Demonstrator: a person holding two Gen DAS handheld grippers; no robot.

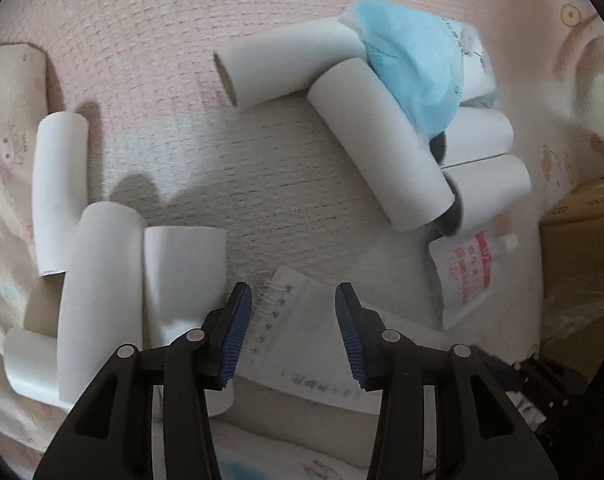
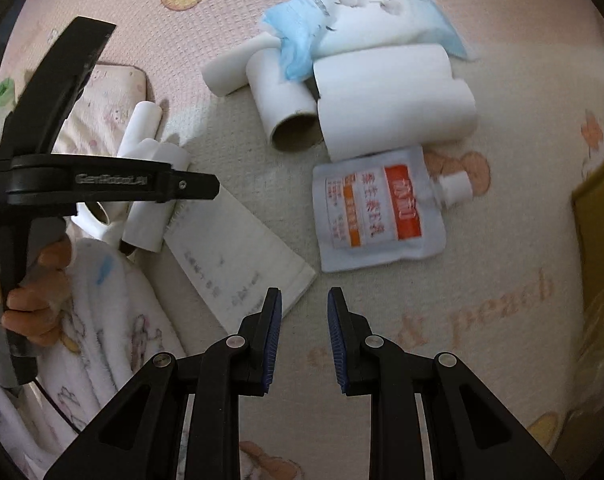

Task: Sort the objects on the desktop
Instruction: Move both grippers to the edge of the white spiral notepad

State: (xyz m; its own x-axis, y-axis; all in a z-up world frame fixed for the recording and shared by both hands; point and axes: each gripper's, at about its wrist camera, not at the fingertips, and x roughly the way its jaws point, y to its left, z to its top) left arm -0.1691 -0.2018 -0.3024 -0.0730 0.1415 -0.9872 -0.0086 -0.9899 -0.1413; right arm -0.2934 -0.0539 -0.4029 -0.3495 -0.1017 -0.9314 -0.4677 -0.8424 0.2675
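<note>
Pink patterned mat (image 1: 150, 60) carries scattered cardboard tubes (image 1: 377, 142), light and crushable; grip mid-barrel. Left hand-held gripper (image 1: 294, 330) gapes empty over a paper sheet (image 1: 302, 344); right hand-held gripper (image 2: 303, 338) is narrow, empty.

White cardboard tubes (image 1: 377, 140) lying in two clusters, blue-white packet (image 2: 365, 20) atop far cluster, orange-labelled spout pouch (image 2: 377, 216) flat nearby

The pink-and-cream printed play mat (image 2: 501, 240) reads "peach" in faded pink script. The white spouted pouch with an orange-and-red label (image 2: 377, 216) bears Chinese characters too blurred to read. The black plastic handheld gripper (image 2: 114, 179) carries embossed lettering, not clearly legible.
</note>
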